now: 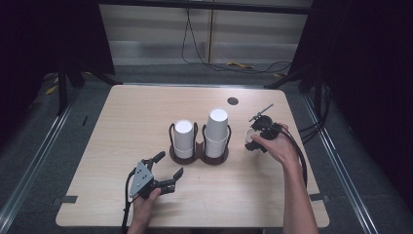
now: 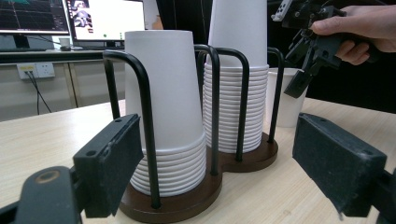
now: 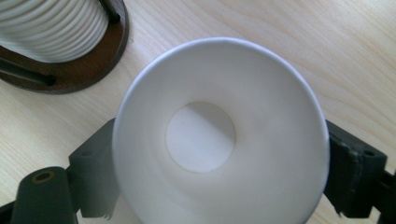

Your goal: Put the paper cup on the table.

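white paper cup (image 3: pixel 219 135) stands upright, mouth up, on the table just beside the cup holder (image 3: pixel 79 77).

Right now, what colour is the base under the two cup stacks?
Dark brown, wood-like base; it shows best in the left gripper view, under the white cup stacks.

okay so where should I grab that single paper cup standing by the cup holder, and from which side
Come from straight above, as the right gripper does now: the single cup stands upright, mouth up, on the table beside the cup holder. Close the jaws across the outer wall just below the rim, lightly, since thin paper probably dents.
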The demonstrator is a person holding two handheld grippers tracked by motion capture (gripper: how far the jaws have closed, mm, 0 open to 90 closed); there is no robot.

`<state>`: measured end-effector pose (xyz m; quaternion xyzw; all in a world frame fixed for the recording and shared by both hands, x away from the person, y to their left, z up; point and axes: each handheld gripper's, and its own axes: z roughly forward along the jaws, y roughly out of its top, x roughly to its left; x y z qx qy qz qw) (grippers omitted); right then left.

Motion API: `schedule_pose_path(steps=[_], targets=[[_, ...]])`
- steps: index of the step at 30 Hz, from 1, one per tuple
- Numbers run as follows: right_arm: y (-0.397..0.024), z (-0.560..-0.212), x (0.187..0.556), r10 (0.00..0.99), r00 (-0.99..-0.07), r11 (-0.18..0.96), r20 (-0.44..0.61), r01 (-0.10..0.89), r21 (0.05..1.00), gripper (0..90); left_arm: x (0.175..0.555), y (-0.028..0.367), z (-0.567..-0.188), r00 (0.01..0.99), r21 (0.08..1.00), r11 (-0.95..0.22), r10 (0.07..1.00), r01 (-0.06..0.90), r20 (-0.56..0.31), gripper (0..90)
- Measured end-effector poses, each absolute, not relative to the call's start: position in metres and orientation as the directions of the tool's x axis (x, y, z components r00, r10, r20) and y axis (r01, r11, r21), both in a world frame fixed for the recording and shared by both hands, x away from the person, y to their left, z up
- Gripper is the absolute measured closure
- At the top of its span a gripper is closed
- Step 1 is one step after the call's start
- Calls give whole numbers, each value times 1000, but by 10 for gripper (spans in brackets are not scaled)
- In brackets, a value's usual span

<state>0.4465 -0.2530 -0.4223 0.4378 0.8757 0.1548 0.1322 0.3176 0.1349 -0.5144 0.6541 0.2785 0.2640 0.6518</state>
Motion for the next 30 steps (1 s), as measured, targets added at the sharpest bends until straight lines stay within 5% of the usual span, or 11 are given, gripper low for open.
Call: schedule_pose_path(steps=[30], targets=[[-284,-444,416,913,-408,312,20,728,610,148,318,136,-514,699,1000,-2,715,26,-17,158]])
